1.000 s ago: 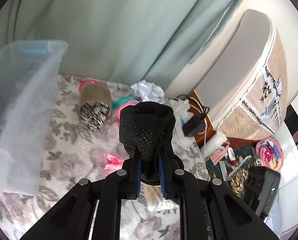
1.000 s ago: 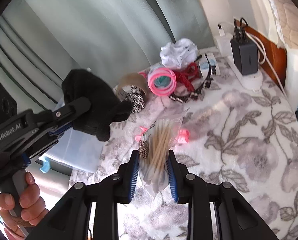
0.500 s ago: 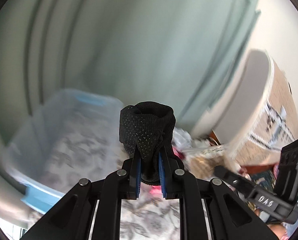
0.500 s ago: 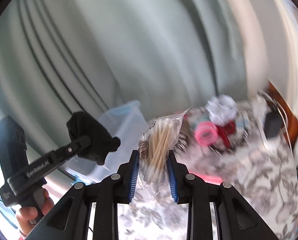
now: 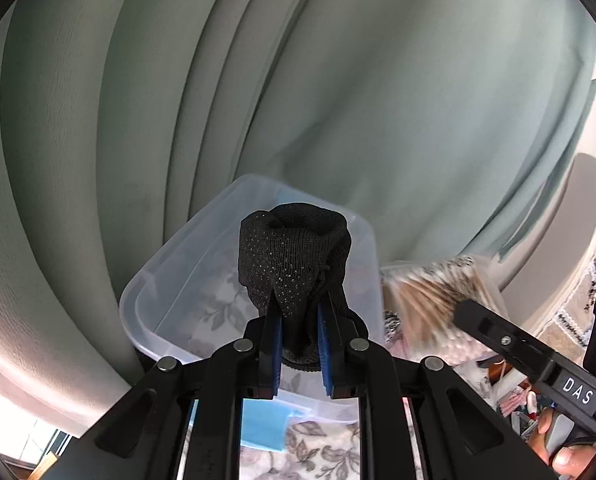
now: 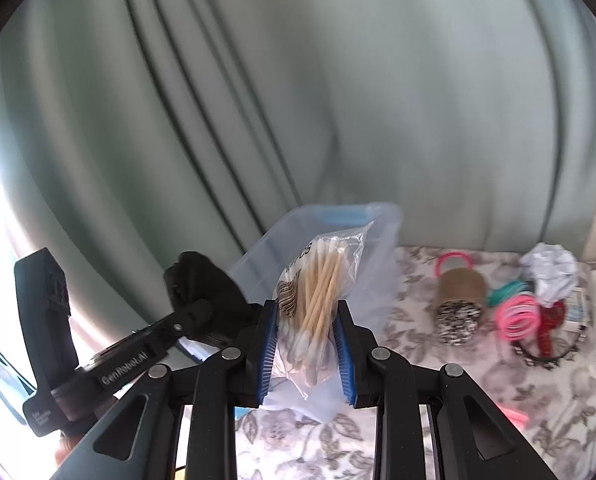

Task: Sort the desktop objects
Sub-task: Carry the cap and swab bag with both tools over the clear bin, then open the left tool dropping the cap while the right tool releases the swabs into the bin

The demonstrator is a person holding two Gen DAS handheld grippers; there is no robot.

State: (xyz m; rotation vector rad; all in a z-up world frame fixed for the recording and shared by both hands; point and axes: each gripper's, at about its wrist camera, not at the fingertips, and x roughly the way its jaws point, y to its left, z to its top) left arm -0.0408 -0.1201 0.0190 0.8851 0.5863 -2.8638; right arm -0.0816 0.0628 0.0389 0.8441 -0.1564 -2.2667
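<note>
My left gripper (image 5: 298, 304) is shut on a black knitted glove (image 5: 293, 248), held up in front of a clear plastic bin (image 5: 169, 280) with a blue handle. My right gripper (image 6: 304, 312) is shut on a clear bag of cotton swabs (image 6: 322, 280), also in front of the clear plastic bin (image 6: 382, 224). In the right wrist view the left gripper (image 6: 201, 304) with the glove (image 6: 197, 276) hangs at the lower left, beside the bin. In the left wrist view the swab bag (image 5: 430, 296) shows blurred at the right, with a right gripper finger (image 5: 510, 340) on it.
A floral tablecloth (image 6: 438, 360) covers the table. On it lie a cardboard roll with zebra fabric (image 6: 458, 296), pink rings (image 6: 518, 316), teal rings (image 6: 506, 290), crumpled white paper (image 6: 550, 268) and a dark beaded band (image 6: 554, 350). A grey-green curtain (image 6: 338, 100) hangs behind.
Both grippers swung left and rose, from over the clutter on the table toward the clear bin. The bin now sits centred behind the glove and the swab bag. Both grips held.
</note>
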